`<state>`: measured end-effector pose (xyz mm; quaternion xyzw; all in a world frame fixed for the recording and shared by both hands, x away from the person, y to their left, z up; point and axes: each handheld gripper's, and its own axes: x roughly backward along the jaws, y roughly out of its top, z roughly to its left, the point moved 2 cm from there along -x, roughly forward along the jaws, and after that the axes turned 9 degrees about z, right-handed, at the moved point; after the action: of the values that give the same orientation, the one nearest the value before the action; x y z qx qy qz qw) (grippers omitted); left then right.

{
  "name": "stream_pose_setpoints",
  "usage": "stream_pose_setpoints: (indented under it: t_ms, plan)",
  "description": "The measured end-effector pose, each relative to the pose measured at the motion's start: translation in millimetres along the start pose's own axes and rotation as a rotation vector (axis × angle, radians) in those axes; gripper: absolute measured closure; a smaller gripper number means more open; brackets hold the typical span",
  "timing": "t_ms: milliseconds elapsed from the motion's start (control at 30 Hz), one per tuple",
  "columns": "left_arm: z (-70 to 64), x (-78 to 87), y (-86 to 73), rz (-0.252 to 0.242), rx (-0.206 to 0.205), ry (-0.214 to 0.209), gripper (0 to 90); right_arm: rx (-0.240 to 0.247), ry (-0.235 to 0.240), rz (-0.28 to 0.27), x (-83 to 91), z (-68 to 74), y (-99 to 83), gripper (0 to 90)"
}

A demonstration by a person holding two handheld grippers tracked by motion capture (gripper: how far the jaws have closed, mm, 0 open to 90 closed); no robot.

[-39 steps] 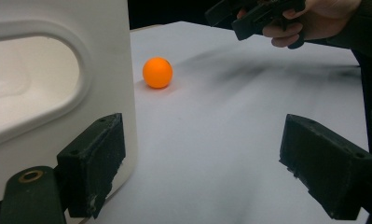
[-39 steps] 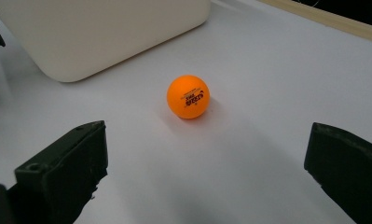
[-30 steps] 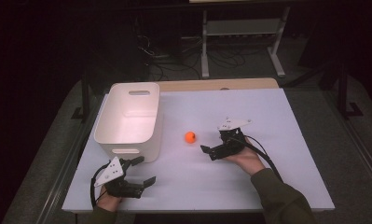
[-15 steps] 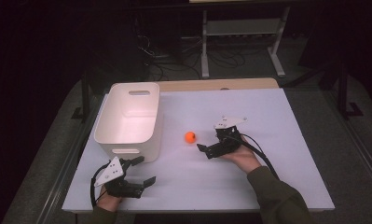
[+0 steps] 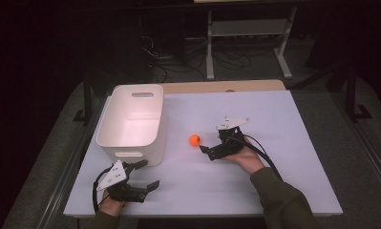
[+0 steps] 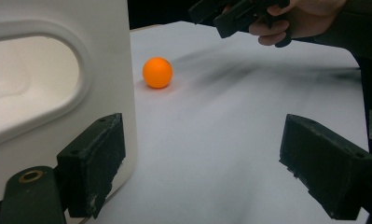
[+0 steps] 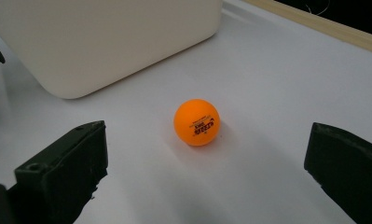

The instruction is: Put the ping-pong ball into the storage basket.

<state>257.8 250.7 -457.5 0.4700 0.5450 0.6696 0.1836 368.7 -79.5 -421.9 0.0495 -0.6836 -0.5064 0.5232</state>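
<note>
Black tongs (image 7: 207, 172), smooth round orange ball (image 7: 196, 122)

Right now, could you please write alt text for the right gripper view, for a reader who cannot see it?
An orange ball with small dark printed lettering rests on a white table, centred ahead of the open right gripper, whose two black jaws rise at the bottom corners without touching it. The side of a white bin stands behind, upper left.
</note>
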Motion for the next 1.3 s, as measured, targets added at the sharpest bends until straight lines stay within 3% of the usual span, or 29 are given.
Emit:
stream_pose_setpoints:
  t_ms: [1300]
  plan:
    - [-0.3, 0.4, -0.1, -0.004, -0.001, -0.002, 14.0, 0.015, 0.001, 0.007, -26.3, -2.4, 30.9, 0.0]
